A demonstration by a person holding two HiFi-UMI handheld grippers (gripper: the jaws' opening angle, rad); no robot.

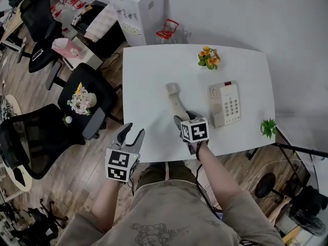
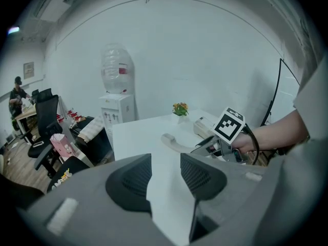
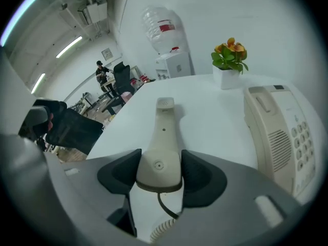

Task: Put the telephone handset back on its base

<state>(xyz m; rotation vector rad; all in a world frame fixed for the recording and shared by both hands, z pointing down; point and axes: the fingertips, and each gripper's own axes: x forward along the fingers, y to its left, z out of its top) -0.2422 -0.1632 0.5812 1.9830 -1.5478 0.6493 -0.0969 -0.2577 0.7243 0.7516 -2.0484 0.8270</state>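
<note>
The cream telephone handset (image 1: 174, 96) lies on the white table (image 1: 148, 76), left of its keypad base (image 1: 224, 104), with the earpiece pointing away from me. My right gripper (image 1: 185, 118) is shut on the near end of the handset (image 3: 163, 137), a pad pressed against each side, and the coiled cord trails out below. The base (image 3: 279, 137) stands just to the right, its cradle bare. My left gripper (image 1: 132, 134) hovers open at the table's near left edge. Nothing sits between its pads (image 2: 130, 181).
A pot of orange flowers (image 1: 208, 58) stands at the table's far side. A small green plant (image 1: 268, 127) is at its right edge. Black office chairs (image 1: 84, 99) crowd the left side. A water dispenser (image 1: 137, 6) stands beyond the table.
</note>
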